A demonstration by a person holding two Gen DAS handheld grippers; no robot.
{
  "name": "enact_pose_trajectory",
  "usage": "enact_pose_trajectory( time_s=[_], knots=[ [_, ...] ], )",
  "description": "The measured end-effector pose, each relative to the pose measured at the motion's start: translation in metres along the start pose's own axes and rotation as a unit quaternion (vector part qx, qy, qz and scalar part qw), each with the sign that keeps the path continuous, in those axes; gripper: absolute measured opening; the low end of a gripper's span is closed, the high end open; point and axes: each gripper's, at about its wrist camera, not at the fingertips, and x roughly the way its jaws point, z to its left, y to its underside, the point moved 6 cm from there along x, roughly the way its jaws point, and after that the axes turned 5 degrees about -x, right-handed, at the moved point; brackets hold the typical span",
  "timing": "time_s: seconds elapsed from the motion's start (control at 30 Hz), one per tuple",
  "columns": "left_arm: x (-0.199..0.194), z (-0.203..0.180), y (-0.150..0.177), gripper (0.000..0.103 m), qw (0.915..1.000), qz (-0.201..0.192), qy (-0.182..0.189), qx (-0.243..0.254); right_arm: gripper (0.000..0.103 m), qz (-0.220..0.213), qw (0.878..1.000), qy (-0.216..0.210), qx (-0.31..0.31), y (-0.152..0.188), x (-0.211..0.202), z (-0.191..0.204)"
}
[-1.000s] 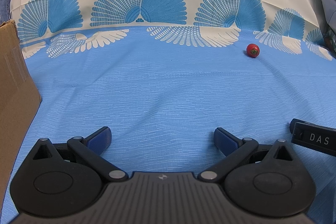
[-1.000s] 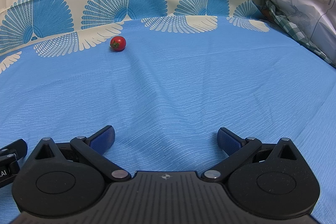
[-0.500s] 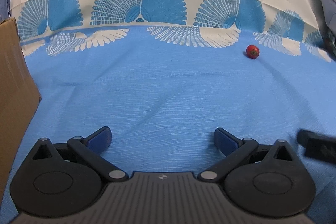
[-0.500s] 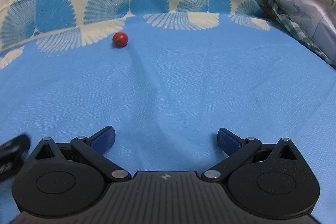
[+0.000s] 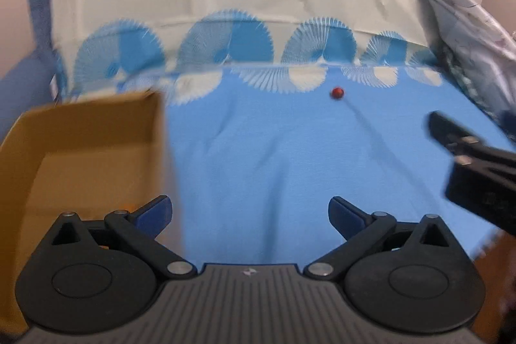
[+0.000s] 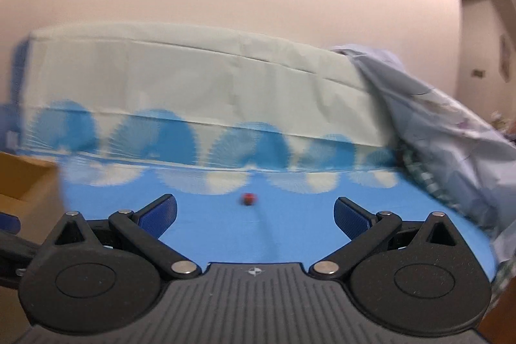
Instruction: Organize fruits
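red tomato [image 6: 248, 199] lies alone on blue sheet [image 5: 274, 166]; both tongs [image 5: 248, 213] [image 6: 254, 215] gape wide, empty.

Both hand-held grippers have pulled back, leaving the tomato [image 5: 337, 92] farther off.

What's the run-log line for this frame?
left: open, empty | right: open, empty | tomato: on sheet, ungrasped | box: left of sheet, open | views: blurred
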Motion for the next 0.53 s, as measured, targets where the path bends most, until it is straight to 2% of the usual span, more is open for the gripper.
enact_pose_trajectory(
  time_s=[0.07, 0.13, 0.2, 0.23, 0.33, 0.4, 0.47, 0.53],
  knots=[
    [-0.026, 0.037, 0.012, 0.103, 0.9991, 0.037, -0.018, 0.013, 0.102, 0.033, 0.998, -0.048, -0.021, -0.006, -0.015, 0.037],
    [-0.044, 0.072, 0.018, 0.103, 0.9954, 0.065, -0.069, 0.014, 0.102, 0.059, 0.994, -0.092, -0.019, -0.008, -0.027, 0.074],
    [-0.065, 0.106, 0.022, 0.103, 0.99, 0.068, -0.123, 0.002, 0.102, 0.094, 0.987, -0.13, -0.003, -0.01, -0.035, 0.106],
    [-0.074, 0.119, 0.024, 0.103, 0.989, 0.06, -0.135, -0.002, 0.102, 0.108, 0.983, -0.151, 0.003, -0.011, -0.039, 0.121],
    [-0.096, 0.145, 0.031, 0.103, 0.9857, 0.049, -0.161, -0.01, 0.102, 0.132, 0.972, -0.192, 0.016, -0.013, -0.06, 0.159],
    [-0.107, 0.155, 0.037, 0.103, 0.9857, 0.047, -0.16, -0.026, 0.102, 0.143, 0.966, -0.213, 0.012, -0.016, -0.073, 0.18],
    [-0.114, 0.166, 0.044, 0.103, 0.9831, 0.057, -0.167, -0.047, 0.102, 0.142, 0.966, -0.215, -0.004, -0.02, -0.081, 0.195],
    [-0.117, 0.174, 0.048, 0.103, 0.9827, 0.067, -0.159, -0.067, 0.102, 0.136, 0.968, -0.211, -0.019, -0.024, -0.089, 0.202]
  ],
)
